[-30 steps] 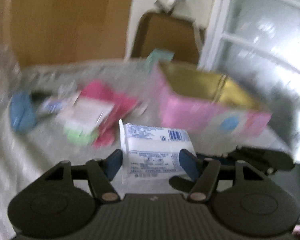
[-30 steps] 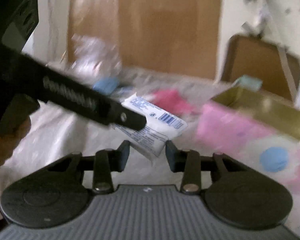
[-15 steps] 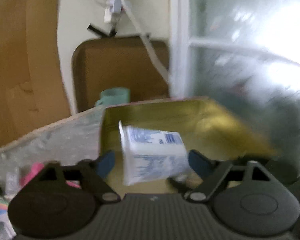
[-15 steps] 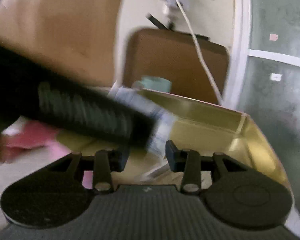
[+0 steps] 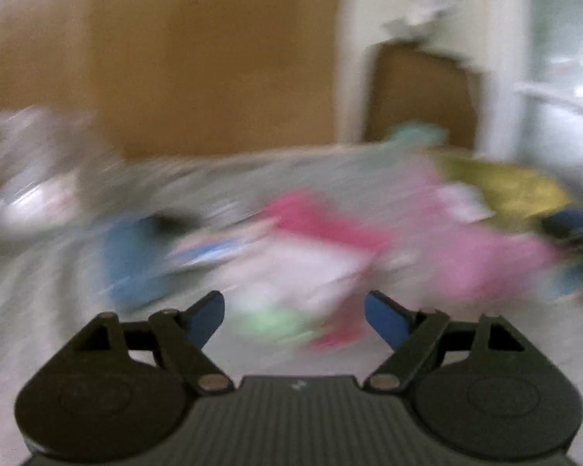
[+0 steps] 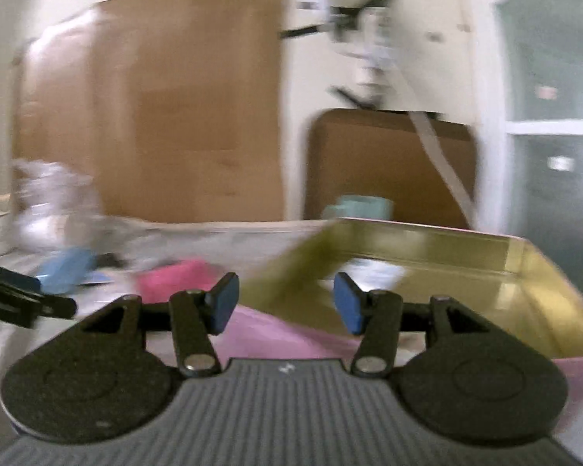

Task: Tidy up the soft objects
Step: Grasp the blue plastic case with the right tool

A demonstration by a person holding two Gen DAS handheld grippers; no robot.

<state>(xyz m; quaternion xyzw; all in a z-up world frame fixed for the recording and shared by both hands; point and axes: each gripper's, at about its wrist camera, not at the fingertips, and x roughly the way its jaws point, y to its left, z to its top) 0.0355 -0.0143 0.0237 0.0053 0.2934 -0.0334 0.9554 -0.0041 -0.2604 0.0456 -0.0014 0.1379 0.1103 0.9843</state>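
The left wrist view is blurred by motion. My left gripper [image 5: 293,312] is open and empty above a heap of soft packs on the grey cloth: a pink pack [image 5: 322,221], a white and green pack [image 5: 276,295] and a blue pack [image 5: 132,260]. The pink box [image 5: 482,256] with a gold inside stands to the right. My right gripper [image 6: 285,303] is open and empty at the box's near rim [image 6: 276,334]. The white tissue pack [image 6: 373,272] lies inside the box. The left gripper's arm [image 6: 15,295] shows at the far left of the right wrist view.
A teal cup [image 6: 363,206] stands behind the box. A clear crumpled plastic bag [image 6: 54,209] lies at the table's far left. A brown chair back [image 6: 388,167] and a wooden panel [image 6: 182,116] stand behind the table. A window [image 6: 555,108] is at right.
My left gripper let go of the white tissue pack into the box, opened wide and swung left over the heap. My right gripper stays open at the box.
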